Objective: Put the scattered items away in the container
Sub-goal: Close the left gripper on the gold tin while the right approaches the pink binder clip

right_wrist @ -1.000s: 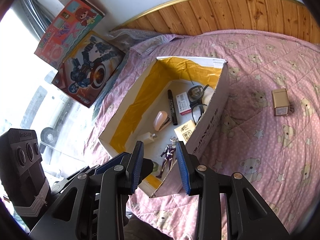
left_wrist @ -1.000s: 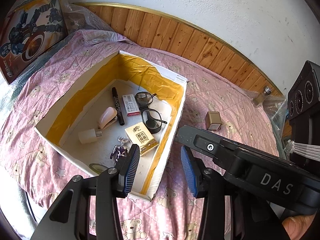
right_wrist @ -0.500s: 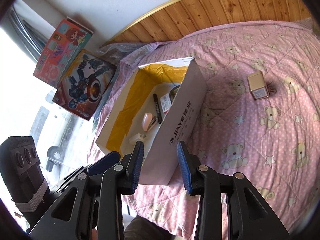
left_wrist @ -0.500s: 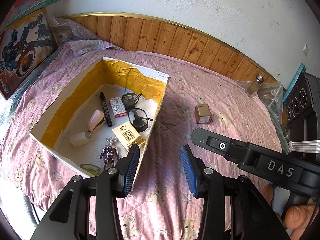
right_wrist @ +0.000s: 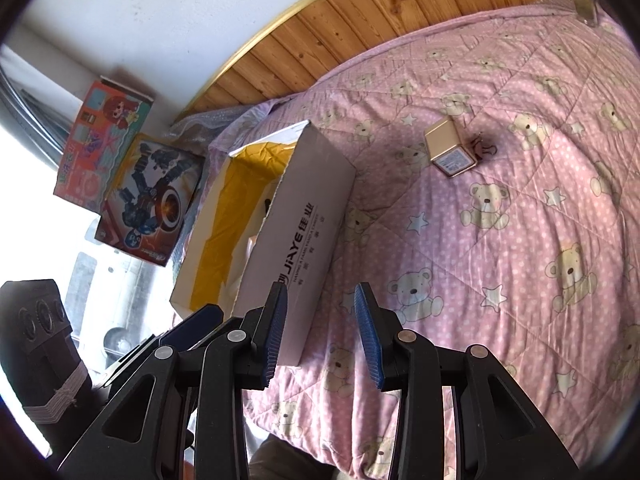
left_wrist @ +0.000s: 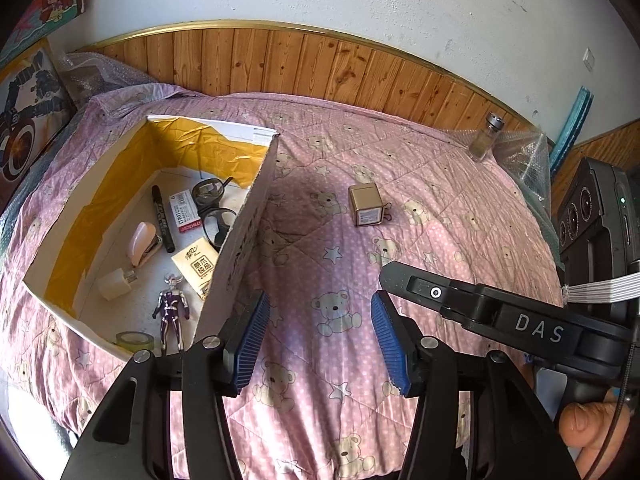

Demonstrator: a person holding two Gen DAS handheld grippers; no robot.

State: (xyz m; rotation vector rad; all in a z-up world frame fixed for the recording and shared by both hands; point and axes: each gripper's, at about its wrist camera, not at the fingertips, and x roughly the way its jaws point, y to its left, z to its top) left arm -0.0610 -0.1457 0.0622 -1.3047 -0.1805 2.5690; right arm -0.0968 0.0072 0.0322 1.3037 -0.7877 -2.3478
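The left wrist view looks down into the open white box (left_wrist: 244,216), showing a black marker (left_wrist: 162,218), a pair of glasses (left_wrist: 212,208), a pink stapler (left_wrist: 140,240), a toy figure (left_wrist: 172,312), a white plug (left_wrist: 114,285) and a roll of tape (left_wrist: 134,339). The right wrist view sees mostly the box's printed outer wall, its contents hidden. A small gold cube (left_wrist: 365,204) lies on the pink quilt (left_wrist: 440,208), well apart from the box and ahead of both claws. The left claw (left_wrist: 318,336) is wide open and empty over the quilt. The right claw (right_wrist: 320,332) is likewise spread and empty. A thumb (left_wrist: 580,426), probably the right hand's, shows low in the left view.
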